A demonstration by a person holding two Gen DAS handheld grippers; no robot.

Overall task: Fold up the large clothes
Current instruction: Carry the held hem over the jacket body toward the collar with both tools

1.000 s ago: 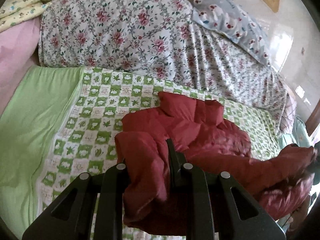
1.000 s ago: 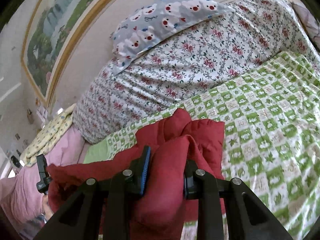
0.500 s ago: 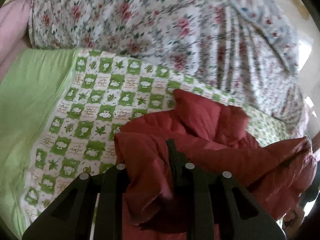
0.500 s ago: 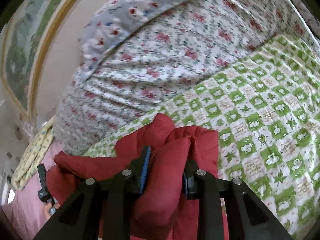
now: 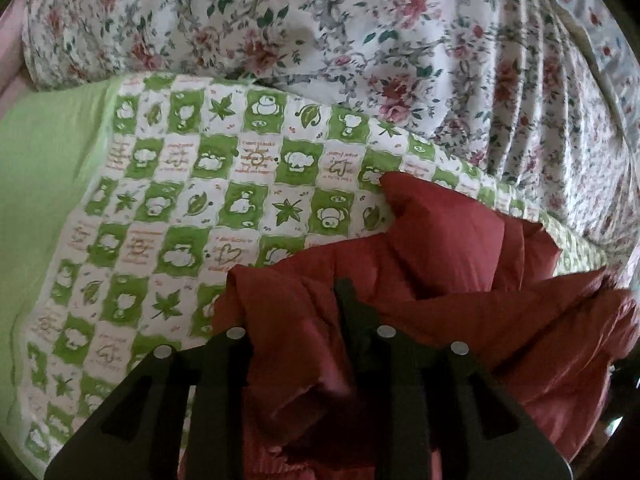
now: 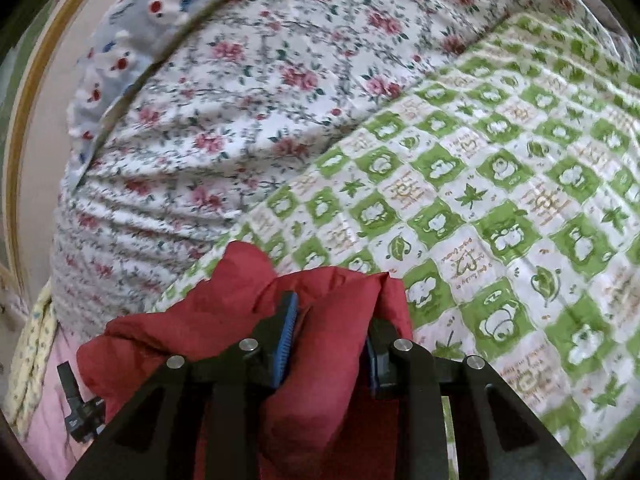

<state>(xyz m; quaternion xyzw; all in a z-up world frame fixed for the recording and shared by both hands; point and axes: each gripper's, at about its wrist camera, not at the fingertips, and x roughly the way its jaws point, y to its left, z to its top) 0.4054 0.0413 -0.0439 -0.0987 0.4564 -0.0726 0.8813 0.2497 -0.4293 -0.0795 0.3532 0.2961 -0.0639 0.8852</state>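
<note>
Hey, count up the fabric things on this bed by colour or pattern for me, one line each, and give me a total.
Red puffy garment: 1
Green checked bedspread: 1
Rose-print quilt: 1
Blue-grey printed pillow: 1
Plain light green sheet: 1
Total: 5

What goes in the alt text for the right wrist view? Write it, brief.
The right gripper is shut on a bunched fold of red garment, its blue-padded jaws pinching it above a green-checked bedsheet. A floral duvet is heaped behind.
</note>
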